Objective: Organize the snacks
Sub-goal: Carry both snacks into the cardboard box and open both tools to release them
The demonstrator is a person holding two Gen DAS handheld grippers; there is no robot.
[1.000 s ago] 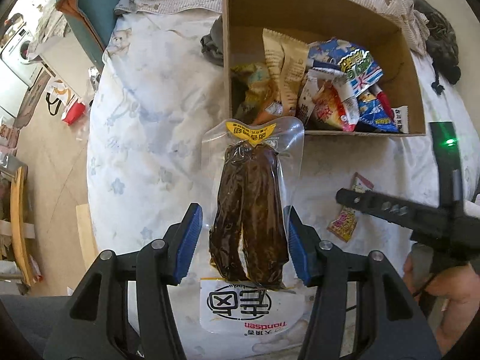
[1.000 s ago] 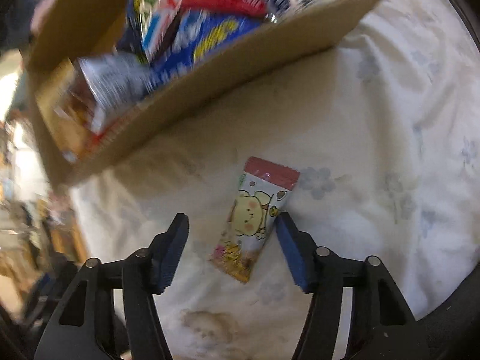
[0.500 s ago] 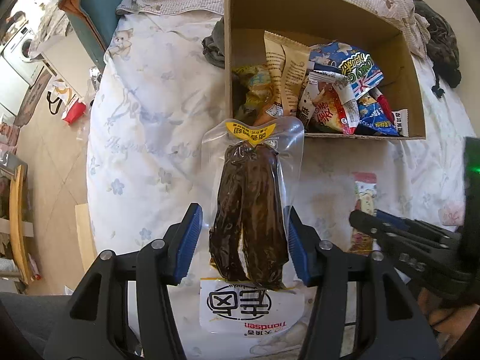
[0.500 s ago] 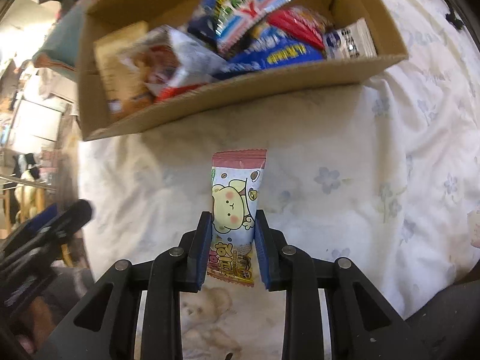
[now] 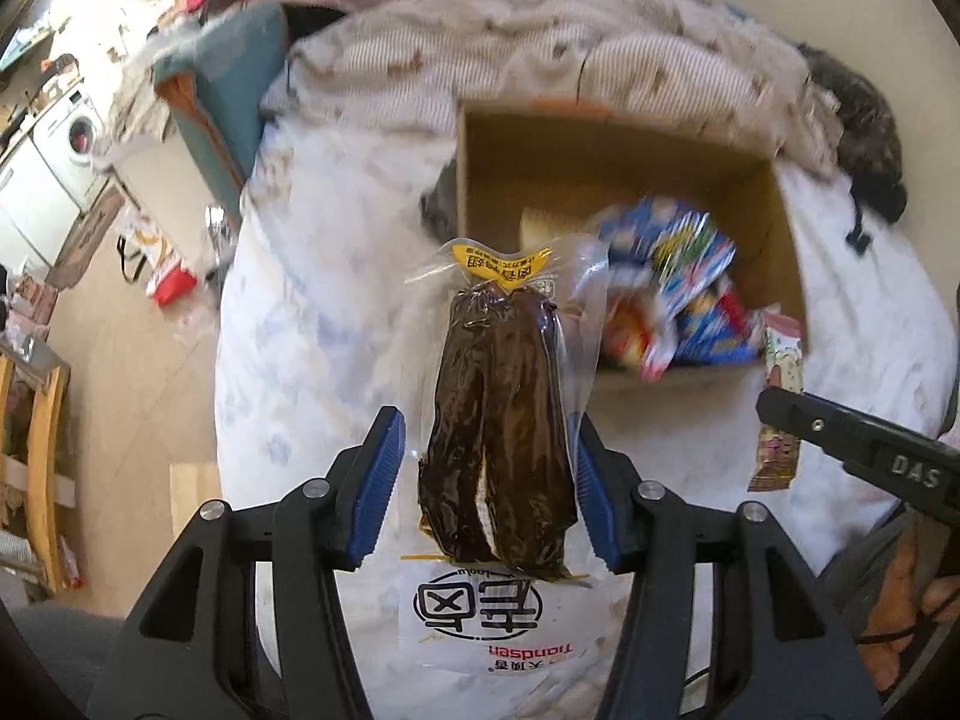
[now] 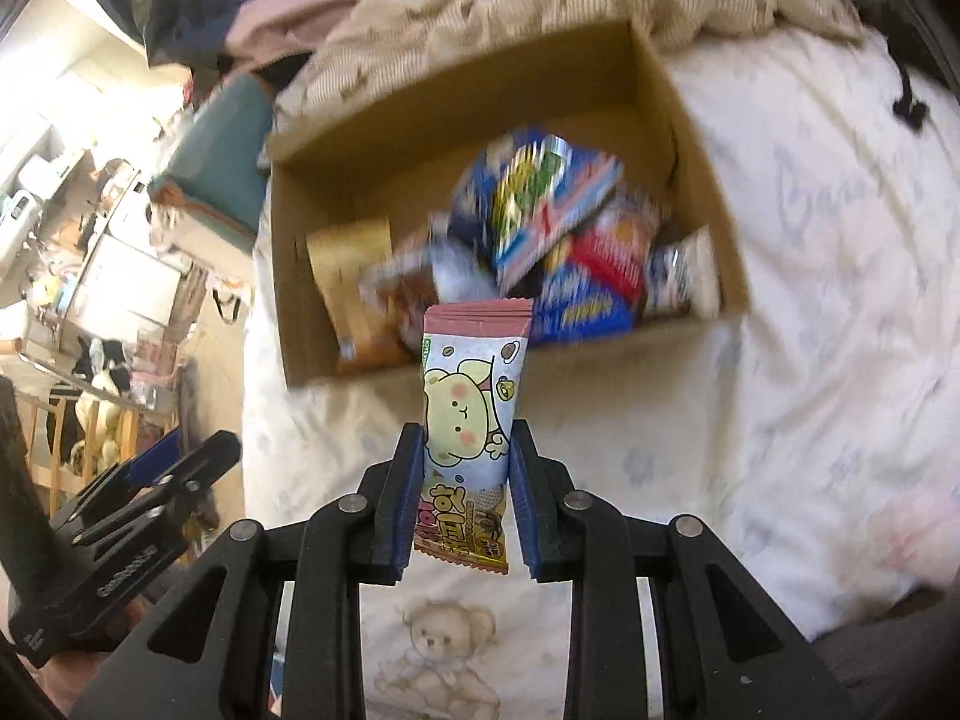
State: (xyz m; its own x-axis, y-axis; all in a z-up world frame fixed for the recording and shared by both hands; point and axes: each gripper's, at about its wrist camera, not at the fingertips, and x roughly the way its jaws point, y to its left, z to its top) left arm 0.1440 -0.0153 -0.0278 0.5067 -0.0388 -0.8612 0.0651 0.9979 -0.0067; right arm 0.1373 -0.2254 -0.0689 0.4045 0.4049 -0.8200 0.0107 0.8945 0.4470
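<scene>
Snack packets (image 6: 558, 210) in box (image 6: 288, 276) on bed (image 6: 840, 300)

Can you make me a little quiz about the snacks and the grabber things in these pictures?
1. True or false: the right gripper is squeezing the bear snack packet.
2. What does the left gripper have between its fingers?
A) a clear pack of dark brown meat
B) a red apple
C) a juice bottle
3. Fill in: the other snacks are piled inside a cardboard ____.

Key
1. True. Both blue pads press on the packet's sides, and it is lifted off the bedsheet.
2. A, the vacuum pack.
3. box, which stands open on the bedsheet.
</scene>
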